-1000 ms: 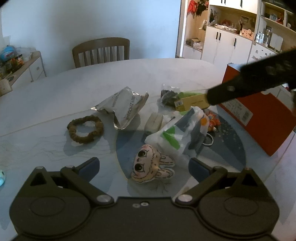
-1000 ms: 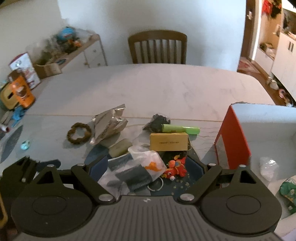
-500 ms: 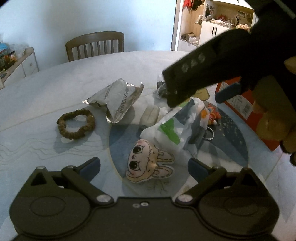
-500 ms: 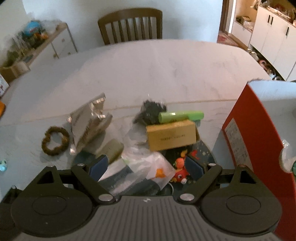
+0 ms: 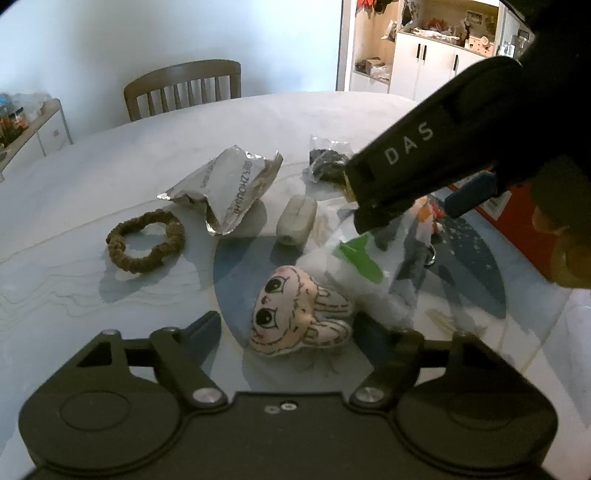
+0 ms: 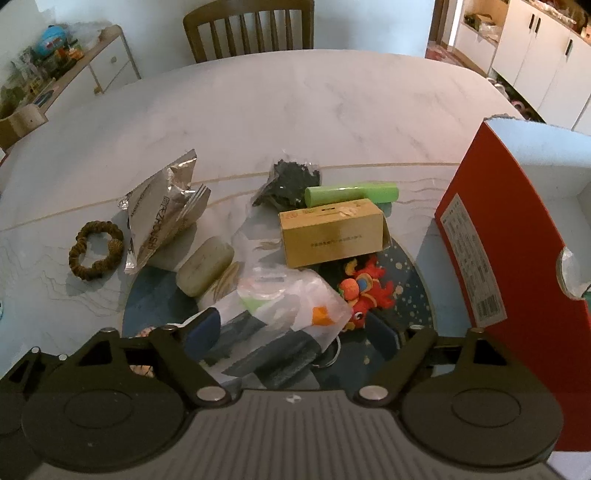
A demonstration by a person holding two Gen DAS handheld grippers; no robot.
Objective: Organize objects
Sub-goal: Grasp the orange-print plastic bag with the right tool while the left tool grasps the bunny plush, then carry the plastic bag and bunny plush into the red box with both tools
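both claws gape empty: our right claw (image 6: 291, 328) over the plastic bag (image 6: 288, 295), our left claw (image 5: 284, 325) by the bunny plush (image 5: 295, 314). nearly everything waits loose on the counter (image 6: 277, 110), and the red box (image 6: 517, 240) looks barely filled.

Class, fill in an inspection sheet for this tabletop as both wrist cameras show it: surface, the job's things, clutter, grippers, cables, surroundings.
Surface: pale marble-look table, dark round patch under the pile.
Job's things: brown scrunchie, silver foil pouch, soap bar, cardboard box, green tube behind it, red plush toy, plastic bag, bunny plush, red box at right.
Clutter: dark wrapped bundle.
Grippers: left gripper open around the bunny plush; right gripper open over the plastic bag.
Cables: nothing seen.
Surroundings: wooden chair, white cabinets.
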